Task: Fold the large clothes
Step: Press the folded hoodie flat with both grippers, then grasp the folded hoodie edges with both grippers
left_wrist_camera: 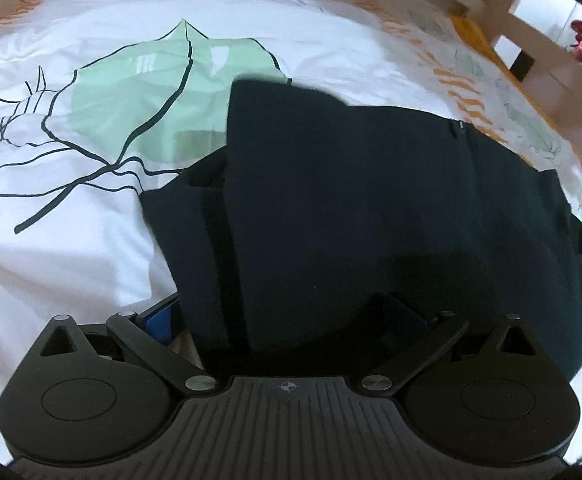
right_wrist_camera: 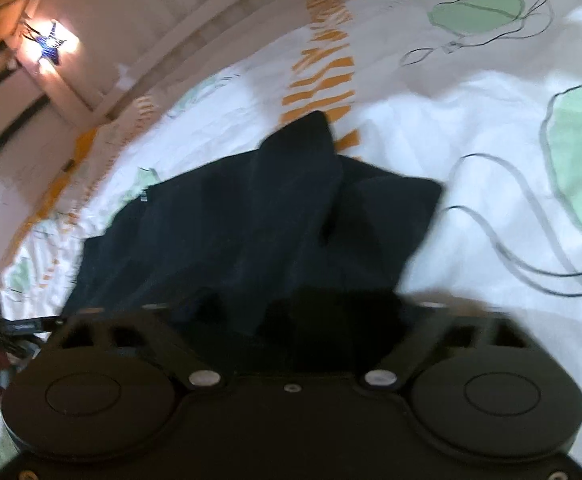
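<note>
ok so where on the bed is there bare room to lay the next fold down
Free: the white bedsheet left of the dark garment, below the green leaf print. In the right wrist view, the sheet right of the garment is bare too. Crowded: the garment's near edge, by both grippers.

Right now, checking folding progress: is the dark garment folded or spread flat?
Partly folded: the dark garment lies in overlapping layers on the bedsheet, bunched unevenly.

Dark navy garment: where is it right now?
The dark navy fabric garment lies on the white bedsheet with green leaf print, centre-right in the left wrist view, its near edge at the left tool.
</note>
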The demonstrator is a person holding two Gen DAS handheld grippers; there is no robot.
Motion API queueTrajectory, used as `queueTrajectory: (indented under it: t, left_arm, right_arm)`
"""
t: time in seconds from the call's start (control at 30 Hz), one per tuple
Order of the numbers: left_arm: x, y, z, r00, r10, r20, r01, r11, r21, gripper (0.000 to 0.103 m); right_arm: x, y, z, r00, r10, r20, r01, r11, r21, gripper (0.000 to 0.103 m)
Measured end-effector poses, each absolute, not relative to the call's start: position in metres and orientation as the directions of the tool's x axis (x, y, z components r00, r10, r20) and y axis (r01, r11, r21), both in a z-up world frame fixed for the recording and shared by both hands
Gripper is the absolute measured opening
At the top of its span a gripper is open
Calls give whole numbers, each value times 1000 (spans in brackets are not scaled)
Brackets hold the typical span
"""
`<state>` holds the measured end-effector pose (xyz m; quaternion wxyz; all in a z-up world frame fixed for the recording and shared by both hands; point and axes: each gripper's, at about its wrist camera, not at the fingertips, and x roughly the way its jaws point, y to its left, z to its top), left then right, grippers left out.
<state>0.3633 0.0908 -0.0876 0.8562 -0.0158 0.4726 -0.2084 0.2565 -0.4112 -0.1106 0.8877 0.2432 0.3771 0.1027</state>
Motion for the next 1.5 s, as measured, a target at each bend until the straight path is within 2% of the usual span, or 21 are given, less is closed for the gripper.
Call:
queueTrajectory:
  t: [0.03, 0.17, 0.4, 0.63, 0.77, 0.8, 0.87, 0.9, 1.0, 1.07, 1.13, 1.2, 1.27, 1.4, 1.5]
  left_arm:
    - [364, 89, -87, 464, -364, -808, 340, 915, -218, 103]
    - [358, 86, -84, 467, -348, -813, 348, 917, -193, 103]
    - [338, 101, -74, 335, -398, -854, 388, 884, -260, 102]
    - [279, 122, -76, 218, -421, -880, 418, 855, -306, 102]
    - [248, 134, -82, 261, -426, -866, 424, 857, -293, 103]
    - [242, 136, -87, 296, -416, -860, 415, 867, -276, 103]
    - [233, 136, -91, 366, -412, -835, 407, 877, -254, 103]
    - [227, 136, -92, 399, -406, -823, 406, 882, -238, 103]
    - [214, 135, -88, 476, -360, -802, 383, 906, -179, 103]
    - [208, 136, -84, 520, -318, -793, 361, 923, -134, 103]
    - [204, 140, -75, 578, -263, -773, 322, 943, -79, 103]
    - [199, 145, -63, 644, -216, -734, 272, 961, -44, 103]
    - [190, 148, -49, 702, -196, -684, 242, 970, -29, 103]
    - [178, 139, -34, 740, -207, -640, 238, 970, -38, 103]
    - [170, 131, -33, 734, -227, -640, 248, 967, -59, 103]
  right_arm:
    - [254, -417, -112, 689, 408, -599, 1, 826, 563, 29]
    - [245, -415, -107, 693, 399, -600, 15, 825, 565, 25]
    - [227, -422, -87, 699, 418, -580, 15, 803, 596, 22]
    - [171, -413, -77, 601, 454, -658, 7, 820, 573, 22]
    - [143, -411, -76, 561, 474, -679, 30, 807, 589, 23]
    - [139, -409, -78, 565, 453, -689, 39, 820, 571, 27]
    - [137, -408, -92, 576, 348, -740, 103, 867, 488, 51]
    - [137, -409, -99, 587, 319, -744, 116, 876, 468, 56]
    - [132, -409, -102, 635, 287, -717, 154, 863, 482, 59]
    - [127, -397, -90, 656, 184, -732, 158, 915, 371, 74]
    - [119, -382, -74, 697, 51, -715, 157, 963, 221, 79]
    - [108, -373, -62, 739, -20, -674, 160, 976, 147, 79]
    - [96, -362, -49, 779, -80, -621, 170, 982, 86, 87]
    - [81, -318, -31, 842, -59, -536, 85, 996, 24, 102]
    - [86, -270, -29, 850, 65, -523, -55, 998, 34, 102]
